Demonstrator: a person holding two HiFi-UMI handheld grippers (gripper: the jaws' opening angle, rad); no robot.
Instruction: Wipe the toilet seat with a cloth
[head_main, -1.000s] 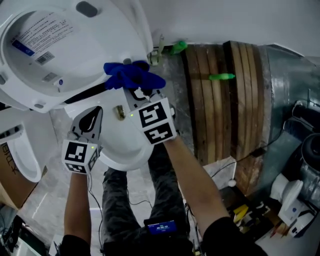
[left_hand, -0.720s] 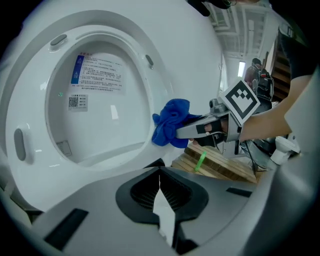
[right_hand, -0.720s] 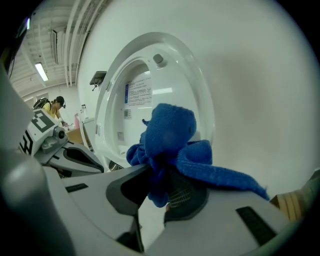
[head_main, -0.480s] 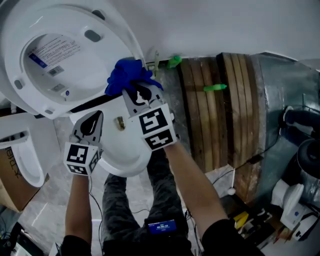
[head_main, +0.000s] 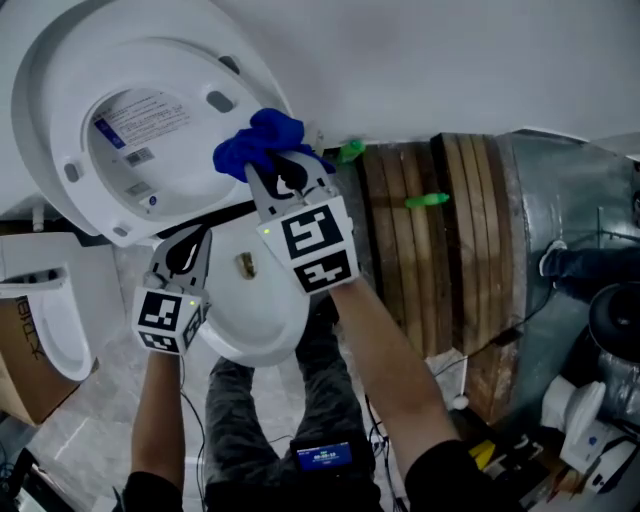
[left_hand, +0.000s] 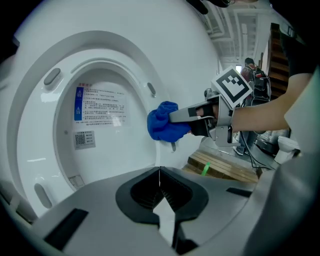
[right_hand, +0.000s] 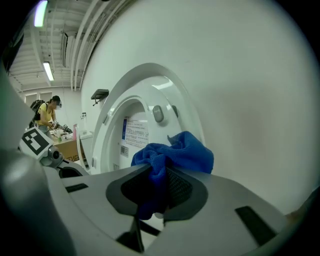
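Note:
The white toilet seat (head_main: 60, 110) stands raised against its lid, whose labelled underside (head_main: 145, 125) faces me. My right gripper (head_main: 283, 178) is shut on a bunched blue cloth (head_main: 262, 143), which presses against the raised seat's right rim (left_hand: 152, 90). The right gripper view shows the cloth (right_hand: 177, 152) pinched between the jaws of the right gripper (right_hand: 159, 176), beside a seat bumper (right_hand: 158, 114). My left gripper (head_main: 186, 250) hangs lower left over the toilet bowl (head_main: 255, 325). In its own view the left gripper (left_hand: 160, 170) is shut on nothing, and the cloth (left_hand: 164, 122) shows ahead of it.
Upright wooden planks (head_main: 440, 240) with green clips (head_main: 425, 200) lean at the wall on the right, next to a foil-wrapped duct (head_main: 570, 220). A cardboard box (head_main: 20, 375) and another white fixture (head_main: 50, 320) stand at the left. Cables and tools (head_main: 500, 440) lie at the lower right.
Both grippers have risen. The right one has carried the blue cloth up along the raised seat's right rim. The left stays shut and empty.

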